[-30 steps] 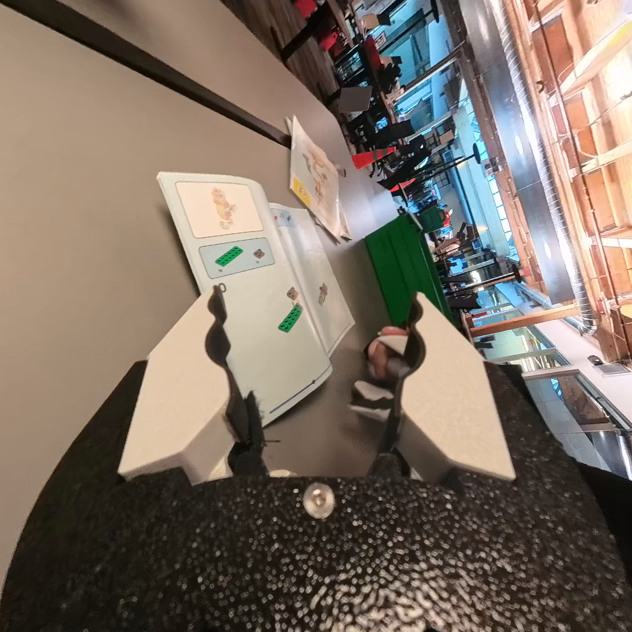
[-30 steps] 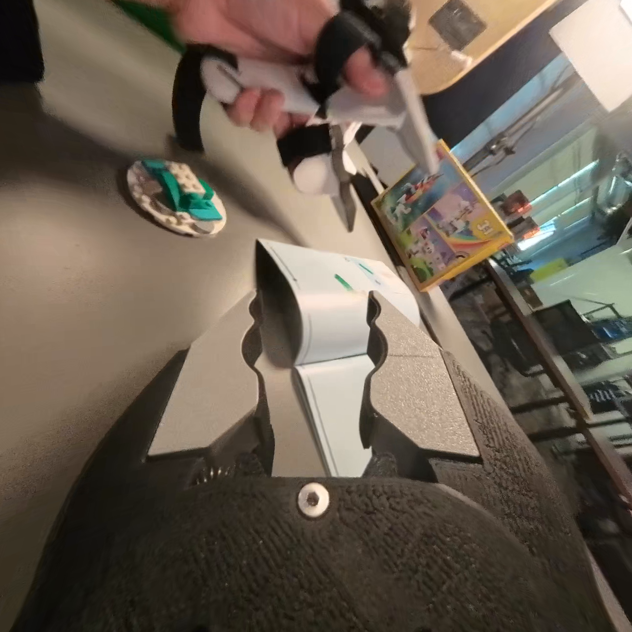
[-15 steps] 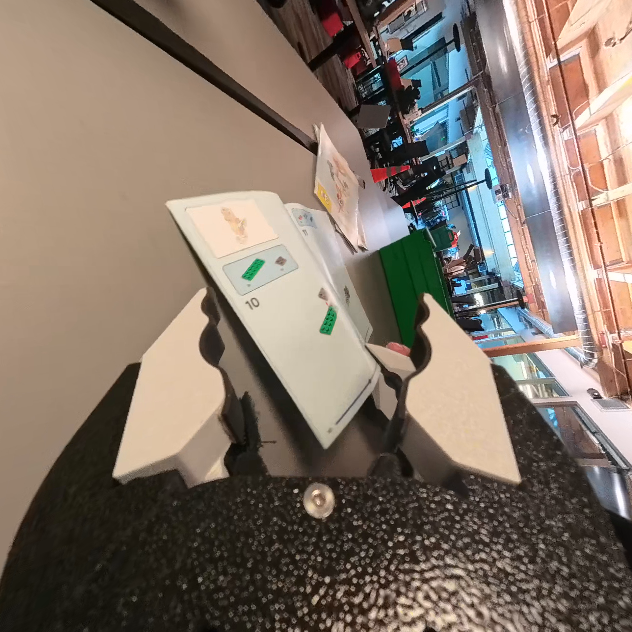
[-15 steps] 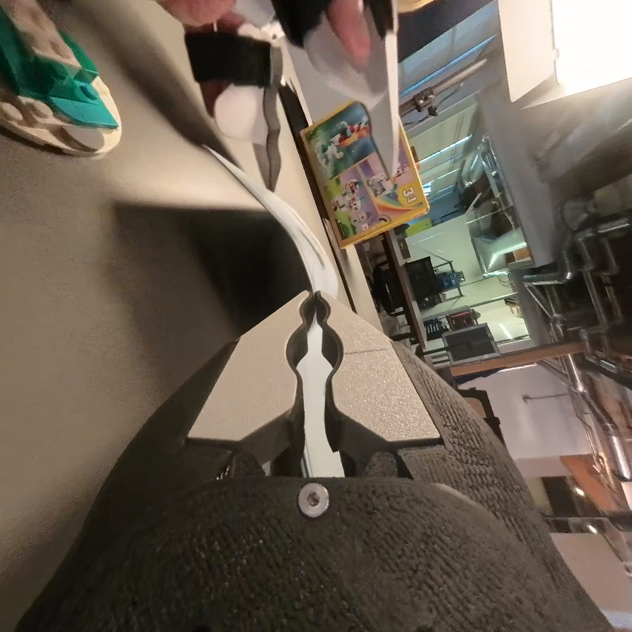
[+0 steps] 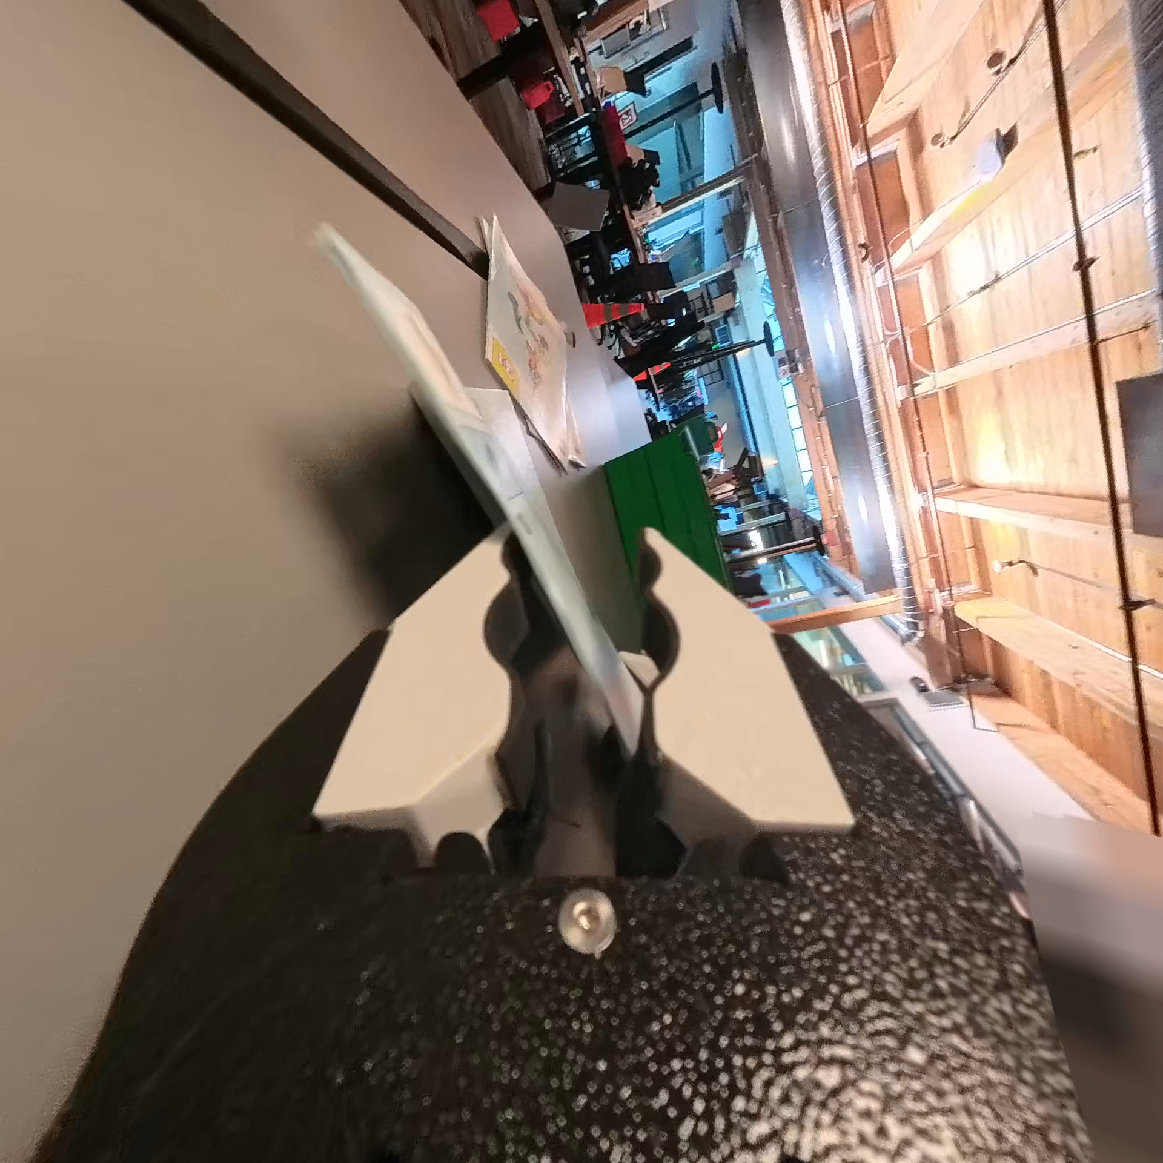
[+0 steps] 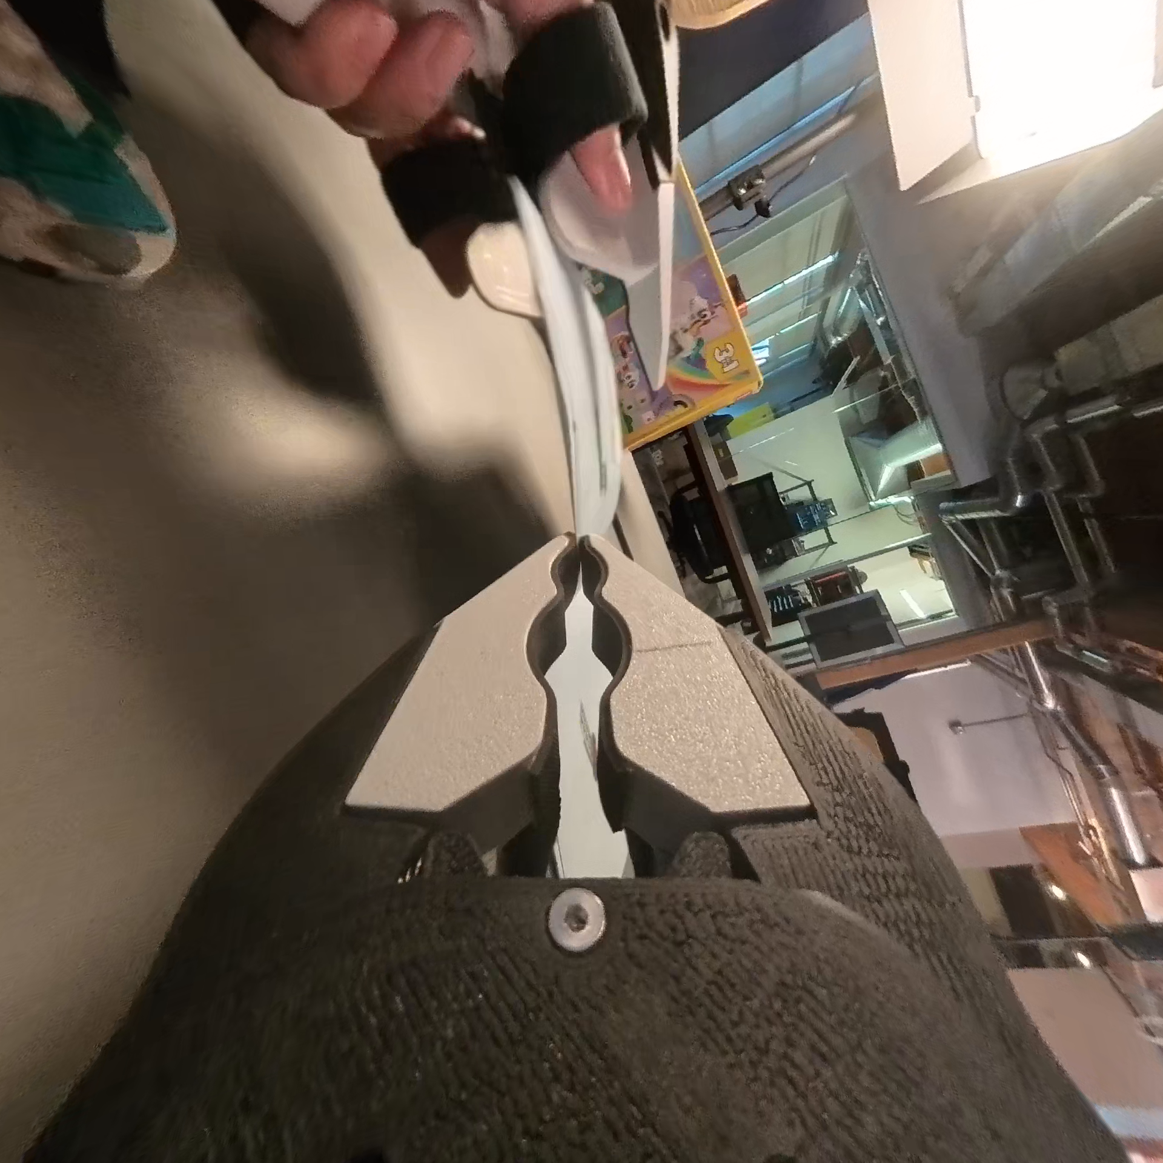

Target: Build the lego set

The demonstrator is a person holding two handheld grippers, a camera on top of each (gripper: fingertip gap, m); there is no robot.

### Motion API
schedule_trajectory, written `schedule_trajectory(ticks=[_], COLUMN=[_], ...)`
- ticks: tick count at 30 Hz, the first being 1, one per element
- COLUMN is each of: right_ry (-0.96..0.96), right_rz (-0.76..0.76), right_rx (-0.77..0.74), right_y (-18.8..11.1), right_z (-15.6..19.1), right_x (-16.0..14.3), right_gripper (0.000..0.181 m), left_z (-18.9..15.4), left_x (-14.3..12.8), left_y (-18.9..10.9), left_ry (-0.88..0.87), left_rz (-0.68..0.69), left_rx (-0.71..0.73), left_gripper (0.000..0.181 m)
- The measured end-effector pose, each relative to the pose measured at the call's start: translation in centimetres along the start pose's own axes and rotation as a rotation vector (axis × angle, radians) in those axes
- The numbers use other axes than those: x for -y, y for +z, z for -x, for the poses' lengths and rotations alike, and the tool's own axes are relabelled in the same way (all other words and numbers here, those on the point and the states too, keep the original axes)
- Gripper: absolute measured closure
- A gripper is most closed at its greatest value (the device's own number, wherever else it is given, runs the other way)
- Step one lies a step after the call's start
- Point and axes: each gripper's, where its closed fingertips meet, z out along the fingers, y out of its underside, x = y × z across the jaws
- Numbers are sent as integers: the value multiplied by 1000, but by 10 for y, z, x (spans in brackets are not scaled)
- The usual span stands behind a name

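The instruction booklet's pale blue page (image 5: 440,377) stands lifted on edge above the grey table (image 5: 157,377). My right gripper (image 6: 578,538) is shut on the white page edge (image 6: 585,390), which runs up from its fingertips. My left gripper (image 5: 576,541) is half closed around the same page, which slants between its fingers (image 5: 434,679). A gap still shows beside the page, so it is not pinched. The left gripper also shows in the right wrist view (image 6: 585,270), held by a hand, with the page between its fingers. A partly built teal and white lego model (image 6: 75,189) lies at the far left.
A green flat piece (image 5: 661,503) stands on the table beyond the page. A second booklet (image 5: 522,340) lies farther back near the table's dark seam. The colourful lego box (image 6: 711,327) stands at the table's far edge. The gap from one gripper's tips to the other's is roughly 8 cm.
My right gripper stayed shut on the page and raised it from tilted to nearly on edge. My left gripper's wide-open jaws narrowed around the page's other end.
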Motion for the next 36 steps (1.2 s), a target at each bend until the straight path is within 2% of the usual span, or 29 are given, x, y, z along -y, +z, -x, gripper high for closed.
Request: schedule_trajectory(ticks=[2, 4, 9, 16, 19, 23, 28, 36], right_ry=[-5, -1, 7, 82, 77, 103, 117, 105], right_rz=[-11, -16, -42, -185, -171, -161, -139, -102], right_rx=[37, 103, 192, 201, 202, 196, 185, 158], right_y=[0, 0, -5, -15, -11, -9, -8, -5], right_z=[6, 17, 31, 24, 25, 22, 19, 16], right_x=[1, 1, 2, 23, 20, 17, 11, 3], right_gripper=[179, 171, 156, 162, 163, 163, 164, 166], left_z=[-1, 2, 21, 58, 72, 76, 73, 52], left_x=[1, 1, 6, 18, 21, 20, 26, 24], left_y=[0, -1, -9, -46, -61, -70, -82, -95], left_ry=[30, 50, 105, 72, 45, 40, 19, 57], left_rz=[8, 19, 32, 7, -26, -47, -101, -149], left_rx=[10, 37, 136, 266, 315, 329, 335, 281], left_gripper=[168, 178, 181, 181, 170, 164, 129, 119])
